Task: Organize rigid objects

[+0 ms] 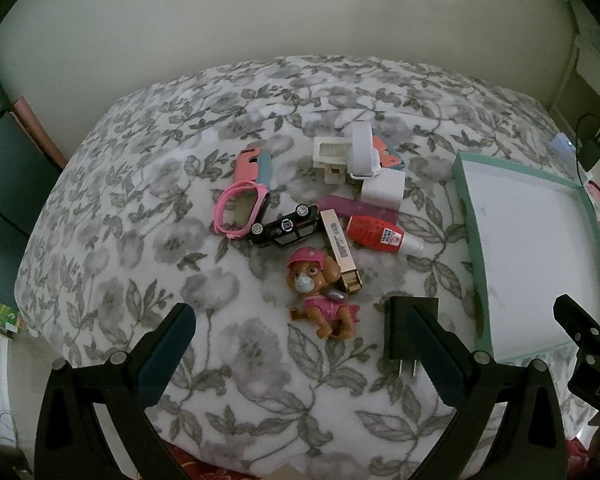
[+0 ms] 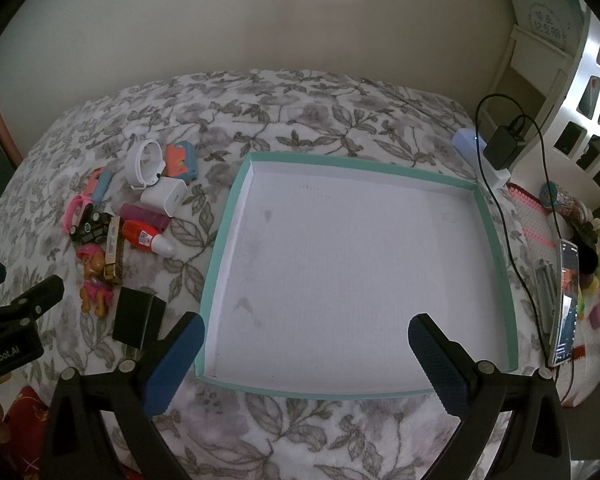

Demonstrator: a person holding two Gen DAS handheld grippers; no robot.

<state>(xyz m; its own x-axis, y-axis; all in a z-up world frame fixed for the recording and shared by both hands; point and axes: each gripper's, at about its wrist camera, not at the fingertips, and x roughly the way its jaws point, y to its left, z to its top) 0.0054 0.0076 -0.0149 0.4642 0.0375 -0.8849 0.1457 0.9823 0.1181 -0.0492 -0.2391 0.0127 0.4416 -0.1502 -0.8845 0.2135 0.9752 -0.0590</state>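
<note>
Left gripper [image 1: 300, 344]: fingers spread, empty, above bed [image 1: 120, 240]. Right gripper [image 2: 305, 356]: spread, empty, over tray [image 2: 495, 236]. Black charger [image 1: 403, 326], nearest: likely light, stiff; grip flat sides. Puppy figure [image 1: 319, 296]: hard, knobbly; grip torso. Toy car [image 1: 286, 226], glue bottle [image 1: 373, 233] beyond: probably slippery.

A floral blanket [image 2: 339, 432] covered the bed, while a phone [image 2: 564, 304], a black adapter [image 2: 504, 147] with its cable [image 2: 511, 248], and a white shelf [image 2: 591, 112] stood rightward.

The right tool [image 2: 304, 354] hangs wide open over the empty tray [image 2: 495, 216] — toys, a dog [image 2: 94, 280] among them, cluster left on the bed [image 2: 300, 96].
</note>
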